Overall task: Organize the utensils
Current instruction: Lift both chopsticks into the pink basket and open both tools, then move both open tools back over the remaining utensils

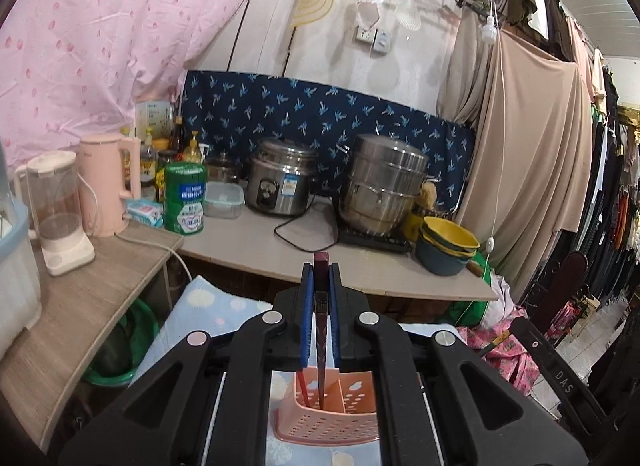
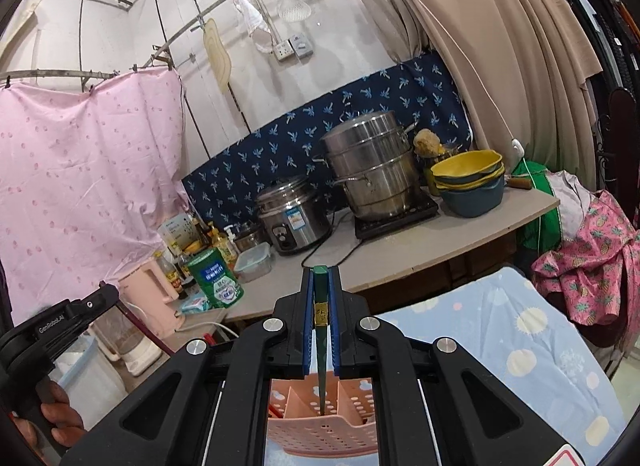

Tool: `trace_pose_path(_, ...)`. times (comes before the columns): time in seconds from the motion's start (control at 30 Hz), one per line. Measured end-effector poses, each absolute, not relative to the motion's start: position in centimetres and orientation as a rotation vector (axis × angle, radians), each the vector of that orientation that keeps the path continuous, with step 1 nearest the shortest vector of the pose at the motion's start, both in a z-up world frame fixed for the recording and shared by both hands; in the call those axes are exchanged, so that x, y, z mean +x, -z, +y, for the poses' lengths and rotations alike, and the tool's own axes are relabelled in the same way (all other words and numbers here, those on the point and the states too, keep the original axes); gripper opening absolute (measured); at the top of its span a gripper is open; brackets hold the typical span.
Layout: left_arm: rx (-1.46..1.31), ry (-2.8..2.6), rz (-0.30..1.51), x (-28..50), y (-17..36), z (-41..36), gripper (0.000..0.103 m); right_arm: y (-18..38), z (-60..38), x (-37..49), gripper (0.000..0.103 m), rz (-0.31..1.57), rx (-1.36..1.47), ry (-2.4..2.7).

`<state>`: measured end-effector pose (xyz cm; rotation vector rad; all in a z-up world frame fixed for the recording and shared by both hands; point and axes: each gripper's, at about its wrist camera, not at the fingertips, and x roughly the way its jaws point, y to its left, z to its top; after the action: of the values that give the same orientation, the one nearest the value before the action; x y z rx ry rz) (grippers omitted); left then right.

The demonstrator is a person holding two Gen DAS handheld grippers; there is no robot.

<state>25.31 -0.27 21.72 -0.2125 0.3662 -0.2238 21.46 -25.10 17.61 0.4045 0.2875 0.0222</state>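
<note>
The dark red chopstick is clamped in the closed left gripper, its long axis running down the lower centre of the frame, tip inside the pink utensil basket. Likewise, the green chopstick is pinched by the closed right gripper.
</note>
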Motion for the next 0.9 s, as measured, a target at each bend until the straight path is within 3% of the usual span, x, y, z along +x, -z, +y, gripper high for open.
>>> trace_pose_path(0.23, -0.22, 0.218, 0.417, 26.2, -20.0, -0.2, 0.007, -15.3, -24.8, 22.2, 0.008, 0.341, 0.398, -0.02)
trace_pose_path(0.3, -0.226, 0.212, 0.422, 26.2, -19.7, -0.1, 0.01, -15.3, -24.7, 22.0, 0.014, 0.337, 0.387, -0.003)
trace_pose_path(0.37, -0.223, 0.202, 0.417, 25.8, -19.4, 0.1, 0.023, -15.2, -24.7, 21.5, 0.027, 0.335, 0.385, 0.004)
trace_pose_path(0.4, -0.222, 0.195, 0.414, 25.6, -19.3, 0.2, 0.035, -15.1, -24.8, 21.3, 0.029, 0.335, 0.387, 0.006)
trace_pose_path(0.43, -0.222, 0.187, 0.41, 25.2, -19.2, 0.3, 0.04, -15.1, -24.8, 21.2, 0.029, 0.339, 0.388, 0.009)
trace_pose_path(0.9, -0.161, 0.177, 0.463, 19.1, -16.0, 1.4, 0.04, -11.7, -23.9, 14.0, 0.029, 0.447, 0.384, -0.019)
